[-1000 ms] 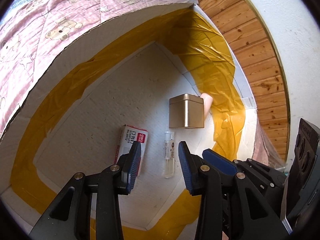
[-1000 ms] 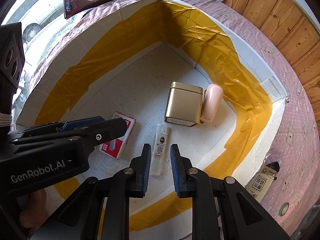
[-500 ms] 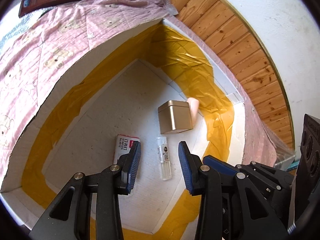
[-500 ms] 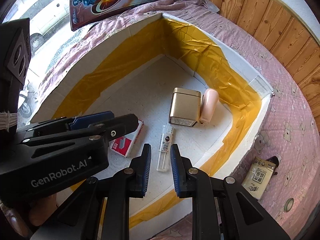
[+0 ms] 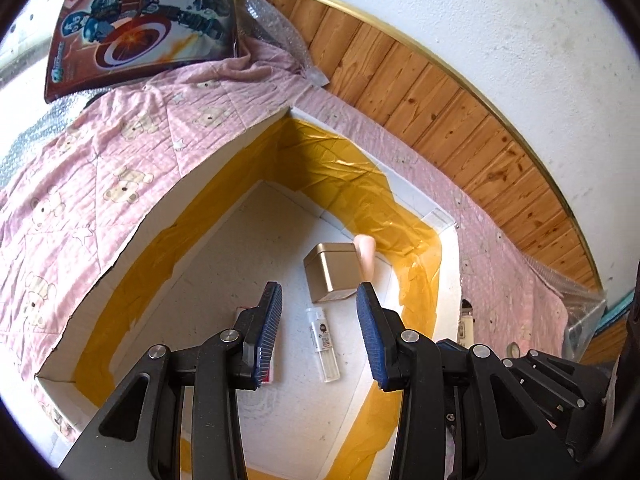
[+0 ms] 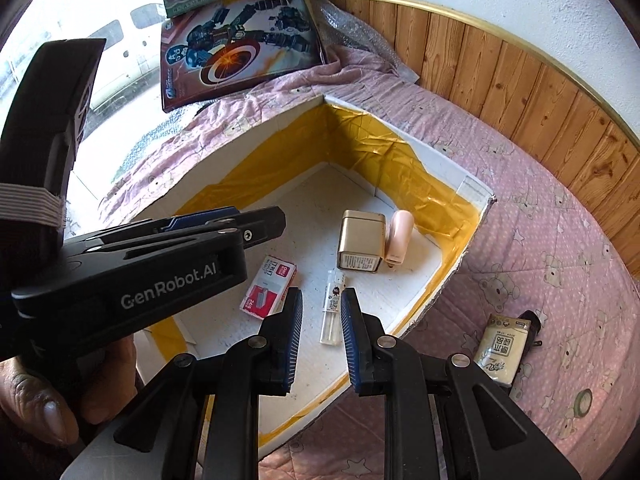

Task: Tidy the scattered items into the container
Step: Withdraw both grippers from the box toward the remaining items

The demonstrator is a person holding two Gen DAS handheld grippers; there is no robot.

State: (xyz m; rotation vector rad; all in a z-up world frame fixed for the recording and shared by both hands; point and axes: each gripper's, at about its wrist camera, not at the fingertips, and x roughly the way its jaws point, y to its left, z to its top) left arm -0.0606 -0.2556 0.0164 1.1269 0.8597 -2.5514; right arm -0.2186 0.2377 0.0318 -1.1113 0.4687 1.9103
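Reaching right for the tissue packet (image 6: 502, 348) on the quilt (image 6: 560, 240) suits the right gripper (image 6: 320, 334), narrowly parted and empty; left gripper (image 5: 318, 332) gapes, empty, above the box (image 6: 472, 188).

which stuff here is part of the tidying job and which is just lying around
Job:
- white box
- gold tin, pink case, clear tube, staples box, already inside
- tissue pack, black item, tape roll, still on the quilt

Lying about:
- toy boxes
- bubble wrap
- pink quilt
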